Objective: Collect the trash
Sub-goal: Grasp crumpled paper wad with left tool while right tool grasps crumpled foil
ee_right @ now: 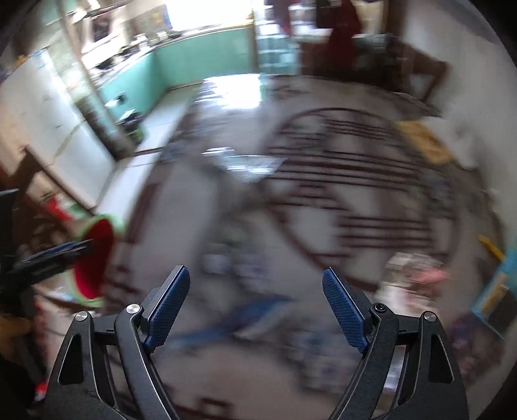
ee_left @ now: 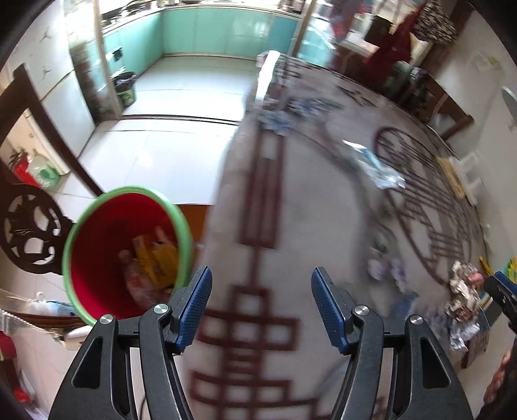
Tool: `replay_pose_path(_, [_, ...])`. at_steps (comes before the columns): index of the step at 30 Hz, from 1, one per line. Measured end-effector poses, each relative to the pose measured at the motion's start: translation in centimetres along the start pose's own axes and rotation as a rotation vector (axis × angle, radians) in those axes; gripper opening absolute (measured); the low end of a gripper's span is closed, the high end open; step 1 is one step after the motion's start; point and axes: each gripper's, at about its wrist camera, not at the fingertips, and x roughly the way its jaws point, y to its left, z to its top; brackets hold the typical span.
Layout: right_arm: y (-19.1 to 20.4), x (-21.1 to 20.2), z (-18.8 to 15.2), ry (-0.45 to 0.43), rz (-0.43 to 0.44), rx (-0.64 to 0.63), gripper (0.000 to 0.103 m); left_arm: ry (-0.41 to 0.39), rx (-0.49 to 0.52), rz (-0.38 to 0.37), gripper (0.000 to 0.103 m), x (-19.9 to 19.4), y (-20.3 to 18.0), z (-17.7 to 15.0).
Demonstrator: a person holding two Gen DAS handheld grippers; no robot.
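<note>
Both grippers have their jaws apart with nothing between them. On the left gripper (ee_left: pixel 261 307) the black, angular arms end in blue pads with a fine ribbed texture, and bare table shows in the gap between them. It points steeply down over the table's near edge. The right gripper (ee_right: pixel 255 307) is built the same way and its pads stand wider apart, over a heavily blurred patch of table; it too tilts steeply downward.

Beside the table's left edge stands a round bucket (ee_left: pixel 97 232), red inside with a bright green rim, its mouth tilted toward the left camera. Yellow and pink wrappers (ee_left: pixel 152 261) lie in its bottom. From the right wrist the same bucket (ee_right: pixel 97 258) shows at far left.

Covering the table is a smooth, pale cloth (ee_left: pixel 307 194) printed with dark red lattice lines and a large circular motif. Trash is scattered on it: a crumpled ball of printed paper (ee_left: pixel 462 290) near the right edge, a crinkled clear-and-blue plastic wrapper (ee_left: pixel 374 164) toward the middle, and bluish scraps (ee_left: pixel 281 119) farther back. Past the table are glossy white floor tiles (ee_left: pixel 181 122) and turquoise cabinets (ee_left: pixel 219 29). A carved dark wooden chair (ee_left: pixel 29 226) stands just left of the bucket.
</note>
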Motion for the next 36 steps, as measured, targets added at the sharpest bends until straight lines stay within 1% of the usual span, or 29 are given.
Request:
replay_pose_path(1, [-2.5, -0.4, -0.6, -0.002, -0.042, 0.030, 0.085, 0.002, 0.015, -0.008, 0.063, 0.0, -1.3, -0.3])
replay_pose_path(2, [-4.4, -0.6, -1.1, 0.002, -0.059, 0.063, 0.085, 0.004, 0.027, -0.016, 0.063, 0.0, -2.3, -0.6])
replay_pose_path(5, [-10.2, -0.8, -3.2, 0.042, -0.073, 0.159, 0.085, 0.018, 0.070, -0.060, 0.063, 0.0, -6.2, -1.5])
replay_pose_path(6, [-11.3, -0.6, -3.9, 0.060, -0.064, 0.171, 0.085, 0.016, 0.090, -0.076, 0.063, -0.2, -7.6, -1.8])
replay_pose_path(8, [-13.6, 0.5, -5.7, 0.143, -0.022, 0.177, 0.086, 0.009, 0.124, -0.098, 0.063, -0.4, -10.2, -2.3])
replay_pose_path(11, [-15.3, 2.7, -7.3, 0.207, 0.040, 0.190, 0.085, 0.008, 0.183, -0.118, 0.063, -0.4, -14.5, -3.3])
replay_pose_path(12, [-15.6, 3.5, -7.8, 0.235, 0.075, 0.206, 0.084, 0.013, 0.202, -0.124, 0.063, -0.3, -15.5, -3.5])
replay_pose_path(13, [-15.7, 4.7, -8.1, 0.277, 0.129, 0.222, 0.079, 0.017, 0.218, -0.133, 0.063, -0.1, -16.6, -3.8])
replay_pose_path(14, [-15.4, 5.2, -8.2, 0.291, 0.154, 0.215, 0.070, 0.018, 0.227, -0.141, 0.063, -0.1, -17.5, -4.0])
replay_pose_path(15, [-14.8, 5.0, -8.0, 0.276, 0.142, 0.185, 0.058, 0.016, 0.234, -0.148, 0.063, 0.0, -18.4, -4.1])
replay_pose_path(16, [-13.6, 5.1, -7.5, 0.284, 0.204, 0.138, 0.046, 0.011, 0.234, -0.153, 0.063, 0.1, -19.2, -4.1])
replay_pose_path(17, [-12.7, 5.2, -7.3, 0.285, 0.288, 0.124, 0.037, 0.008, 0.231, -0.153, 0.063, 0.1, -19.7, -4.1])
replay_pose_path(18, [-11.8, 4.9, -7.1, 0.265, 0.346, 0.103, 0.037, 0.006, 0.227, -0.149, 0.063, 0.2, -20.1, -4.0])
replay_pose_path(19, [-11.2, 4.4, -6.9, 0.236, 0.354, 0.072, 0.037, 0.004, 0.225, -0.145, 0.063, 0.2, -20.4, -3.9])
replay_pose_path(21, [-10.8, 3.1, -6.2, 0.172, 0.365, 0.038, 0.038, -0.005, 0.224, -0.142, 0.063, 0.2, -20.8, -3.9])
replay_pose_path(22, [-10.9, 2.3, -5.9, 0.151, 0.368, 0.020, 0.040, -0.006, 0.226, -0.141, 0.063, 0.2, -20.8, -3.9])
replay_pose_path(23, [-11.2, 1.7, -5.6, 0.139, 0.360, -0.001, 0.052, -0.003, 0.231, -0.141, 0.063, 0.3, -21.0, -4.1])
replay_pose_path(24, [-11.6, 1.0, -5.3, 0.119, 0.339, -0.015, 0.075, 0.004, 0.234, -0.141, 0.063, 0.5, -21.2, -4.3])
replay_pose_path(25, [-12.2, 0.5, -4.8, 0.083, 0.319, -0.014, 0.083, 0.015, 0.236, -0.144, 0.063, 0.7, -21.3, -4.6])
replay_pose_path(26, [-13.3, -0.6, -4.3, 0.027, 0.312, 0.001, 0.085, 0.025, 0.239, -0.147, 0.063, 0.9, -21.5, -4.9])
replay_pose_path(28, [-15.6, -1.3, -3.5, -0.005, 0.325, 0.052, 0.085, 0.038, 0.243, -0.145, 0.063, 1.3, -21.7, -5.2])
replay_pose_path(30, [-16.6, -0.8, -3.2, 0.032, 0.304, 0.075, 0.085, 0.045, 0.247, -0.157, 0.063, 1.6, -22.0, -5.3])
replay_pose_path(32, [-17.2, 0.2, -3.6, 0.095, 0.280, 0.067, 0.085, 0.038, 0.260, -0.162, 0.063, 1.6, -22.4, -5.1])
replay_pose_path(34, [-16.6, 1.3, -4.6, 0.137, 0.314, 0.070, 0.085, 0.025, 0.266, -0.159, 0.063, 1.8, -22.7, -4.6])
replay_pose_path(36, [-14.9, 2.3, -5.4, 0.159, 0.362, 0.065, 0.084, 0.021, 0.239, -0.149, 0.063, 2.1, -22.4, -3.5])
